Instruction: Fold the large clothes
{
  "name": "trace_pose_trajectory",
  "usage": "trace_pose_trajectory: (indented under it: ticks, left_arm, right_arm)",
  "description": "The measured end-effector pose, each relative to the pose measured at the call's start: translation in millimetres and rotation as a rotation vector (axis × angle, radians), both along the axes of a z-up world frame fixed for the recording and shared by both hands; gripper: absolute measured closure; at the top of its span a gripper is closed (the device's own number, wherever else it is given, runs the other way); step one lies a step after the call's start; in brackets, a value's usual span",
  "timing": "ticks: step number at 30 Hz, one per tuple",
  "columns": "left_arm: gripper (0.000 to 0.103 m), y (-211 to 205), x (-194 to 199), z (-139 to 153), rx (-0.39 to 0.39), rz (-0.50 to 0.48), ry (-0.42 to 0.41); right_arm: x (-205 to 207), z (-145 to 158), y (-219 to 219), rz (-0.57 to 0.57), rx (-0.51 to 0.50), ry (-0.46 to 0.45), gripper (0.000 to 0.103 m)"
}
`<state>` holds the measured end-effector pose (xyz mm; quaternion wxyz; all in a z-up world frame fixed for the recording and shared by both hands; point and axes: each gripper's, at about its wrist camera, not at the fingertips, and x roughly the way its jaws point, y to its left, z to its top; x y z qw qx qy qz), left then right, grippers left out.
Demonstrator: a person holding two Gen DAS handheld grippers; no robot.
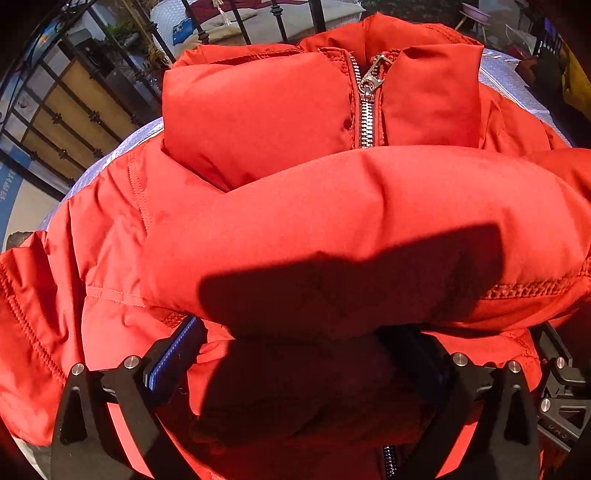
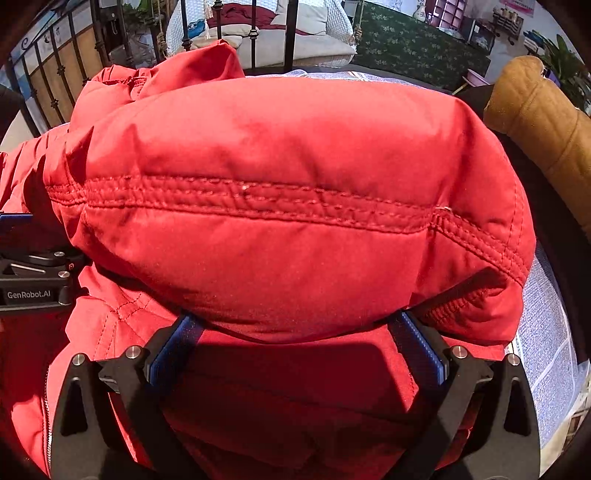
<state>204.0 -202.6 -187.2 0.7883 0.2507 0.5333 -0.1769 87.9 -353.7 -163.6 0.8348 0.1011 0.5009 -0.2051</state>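
Observation:
A red puffer jacket point(image 1: 258, 118) lies on a table, its collar and silver zipper point(image 1: 367, 107) at the far side. A padded fold of the jacket point(image 1: 351, 221) bulges over my left gripper point(image 1: 295, 343), whose blue-padded fingers point(image 1: 173, 358) stand wide apart with the fabric between them; the fingertips are hidden under it. In the right wrist view a stitched hem fold of the jacket point(image 2: 295, 192) bulges over my right gripper point(image 2: 299, 332), also spread wide around fabric. The left gripper's body point(image 2: 33, 273) shows at the left edge there.
The table has a pale blue-white cloth point(image 2: 546, 354), showing at the right. A tan cushion point(image 2: 543, 125) sits at the far right. Black iron railings point(image 1: 74, 122) and a white cushioned seat point(image 2: 295, 33) stand beyond the table.

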Motion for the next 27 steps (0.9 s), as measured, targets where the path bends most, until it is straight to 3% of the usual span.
trace_pose_trajectory:
  ticks: [3, 7, 13, 21, 27]
  left_arm:
    - [0.005, 6.0, -9.0, 12.5, -0.020, 0.009, -0.028]
    - [0.006, 24.8, -34.9, 42.6, -0.089, 0.009, -0.092]
    - [0.006, 76.5, -67.1, 71.3, -0.164, 0.043, -0.109]
    - [0.006, 172.2, -85.6, 75.4, -0.166, 0.233, -0.114]
    - [0.006, 230.9, -94.2, 81.7, -0.173, 0.365, -0.135]
  right_arm:
    - [-11.6, 10.4, 2.5, -0.027, 0.032, -0.020, 0.005]
    - [-45.0, 39.1, 6.7, -0.074, 0.098, -0.147, 0.005]
    - [-61.1, 66.6, 32.1, -0.006, 0.094, -0.189, 0.005]
    - [-62.6, 60.1, 74.8, 0.129, 0.211, -0.170, 0.005]
    - [-66.5, 53.9, 100.9, 0.194, 0.179, -0.135, 0.005]
